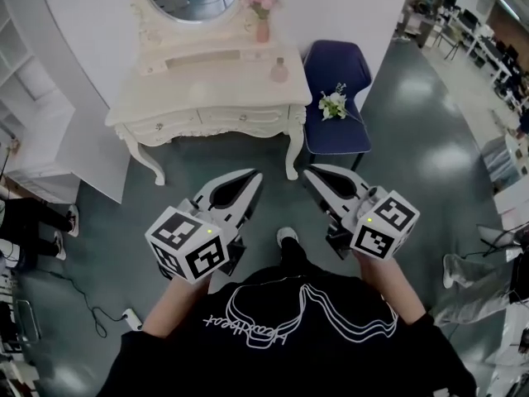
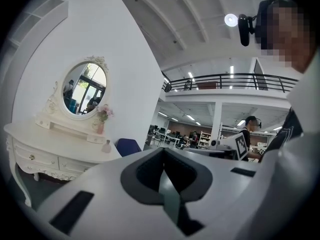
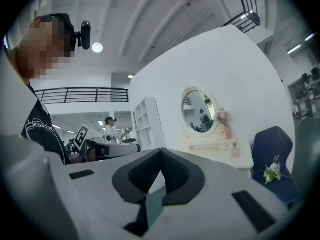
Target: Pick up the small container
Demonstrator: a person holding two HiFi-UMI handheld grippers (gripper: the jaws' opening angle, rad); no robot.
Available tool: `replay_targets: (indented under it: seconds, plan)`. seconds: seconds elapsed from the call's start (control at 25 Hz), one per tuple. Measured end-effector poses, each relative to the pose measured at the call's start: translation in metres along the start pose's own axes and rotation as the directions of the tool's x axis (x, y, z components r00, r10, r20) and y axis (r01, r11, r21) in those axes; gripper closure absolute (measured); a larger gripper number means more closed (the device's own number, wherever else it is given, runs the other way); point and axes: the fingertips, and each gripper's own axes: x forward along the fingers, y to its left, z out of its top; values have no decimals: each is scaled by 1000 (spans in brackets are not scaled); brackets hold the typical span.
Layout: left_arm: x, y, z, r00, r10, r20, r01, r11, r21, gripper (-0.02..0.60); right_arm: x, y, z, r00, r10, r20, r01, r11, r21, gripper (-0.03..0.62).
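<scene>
Open floor before the dressing table; blue chair just beside its right end.

Locate the small container on the white dressing table. It is a pale pink, rounded bottle with a narrower top. It stands upright toward the right end of the tabletop, just beside the right end of the table's raised mirror shelf and back from the table's front edge.

left gripper and right gripper closed (both empty).
</scene>
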Motion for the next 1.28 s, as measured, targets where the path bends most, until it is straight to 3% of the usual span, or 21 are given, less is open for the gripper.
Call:
replay_targets:
  seconds: [0.2, 0.52, 1.04, 1.28]
  plan:
    - [13, 13, -2, 1000, 3, 2, -3, 1000, 13, 575, 10, -18, -3, 1000, -3, 1, 3, 1000, -31, 588]
    - [62, 71, 0, 999, 30, -20, -30, 999, -13, 575, 55, -82, -2, 1000, 4, -23, -5, 1000, -25, 588]
    - [228, 194, 25, 996, 54, -77, -60, 996, -71, 575, 146, -264, 25, 997, 46, -69, -43, 998, 48, 588]
    - [283, 225, 35, 992, 56, -109, -64, 996, -68, 575, 172, -325, 44, 997, 53, -61, -49, 997, 60, 588]
